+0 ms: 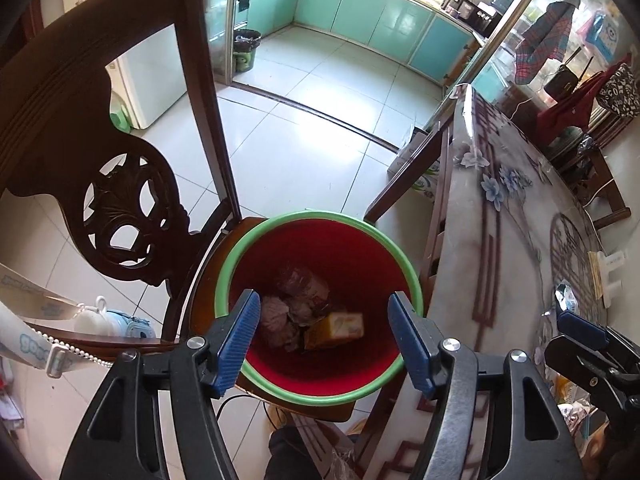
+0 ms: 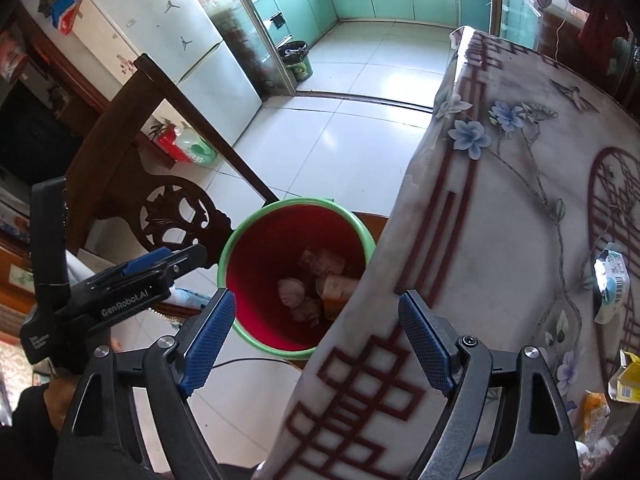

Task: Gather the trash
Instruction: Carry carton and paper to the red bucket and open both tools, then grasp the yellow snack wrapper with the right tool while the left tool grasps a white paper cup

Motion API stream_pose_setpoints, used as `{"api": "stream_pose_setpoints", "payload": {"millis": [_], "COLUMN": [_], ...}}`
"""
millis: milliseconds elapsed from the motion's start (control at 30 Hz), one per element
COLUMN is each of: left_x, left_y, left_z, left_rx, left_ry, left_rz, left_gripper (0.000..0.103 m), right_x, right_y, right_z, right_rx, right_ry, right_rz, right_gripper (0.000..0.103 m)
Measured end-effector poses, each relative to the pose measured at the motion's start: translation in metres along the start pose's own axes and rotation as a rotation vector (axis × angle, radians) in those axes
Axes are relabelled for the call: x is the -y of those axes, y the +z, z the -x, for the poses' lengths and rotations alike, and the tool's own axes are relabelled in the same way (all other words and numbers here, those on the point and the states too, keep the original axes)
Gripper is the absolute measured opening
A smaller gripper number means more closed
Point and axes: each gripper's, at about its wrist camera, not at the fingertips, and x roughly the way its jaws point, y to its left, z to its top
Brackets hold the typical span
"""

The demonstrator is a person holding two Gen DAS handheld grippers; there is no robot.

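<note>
Landmark: bin (image 1: 320, 220), red inside with a green rim, standing on the seat of a dark carved chair (image 1: 120, 200).
Left gripper (image 1: 324, 340): directly above the bin mouth, jaws wide apart, nothing between them.
Right gripper (image 2: 316, 344): to the table side of the bin, over the table edge, jaws wide apart, nothing held.
Bin contents: crumpled wrappers (image 1: 280, 312) and an orange carton (image 1: 336, 330) lying together on the bottom.
Table (image 1: 500, 240): just beside the bin on its right, covered by a floral cloth whose edge overlaps the bin rim in the right wrist view.
Trash on table: a silver-and-blue packet (image 2: 610, 280) well apart from the bin, on the far side of the cloth; a yellow wrapper (image 2: 626, 376) and an orange wrapper (image 2: 596, 412) nearer the lower edge of that view.
Beyond the bin: white tiled floor, then a kitchen with teal cabinets; a second, dark basket (image 1: 246, 50) stands there by the doorway.
</note>
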Motion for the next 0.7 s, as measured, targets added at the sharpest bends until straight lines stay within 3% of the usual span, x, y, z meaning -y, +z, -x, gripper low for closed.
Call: {"api": "stream_pose_setpoints", "payload": {"millis": [367,567,700], "left_x": [0.05,0.105,0.147], "left_y": [-0.019,-0.039,-0.056], "left_z": [0.007,0.009,0.01], "left_rx": [-0.009,-0.014,-0.024], "left_ry": [-0.018,-0.053,-0.077], "left_rz": [-0.046,-0.092,-0.143], "left_gripper": [0.066,0.066,0.066], "right_x": [0.04,0.096,0.146], "right_y": [-0.021,-0.045,-0.063], "right_z": [0.027,0.056,0.088], "right_rx": [0.008,0.022,0.029], "right_ry": [-0.039,-0.102,-0.193], "right_rz": [-0.033,-0.109,-0.103], "right_gripper": [0.084,0.084,0.084]}}
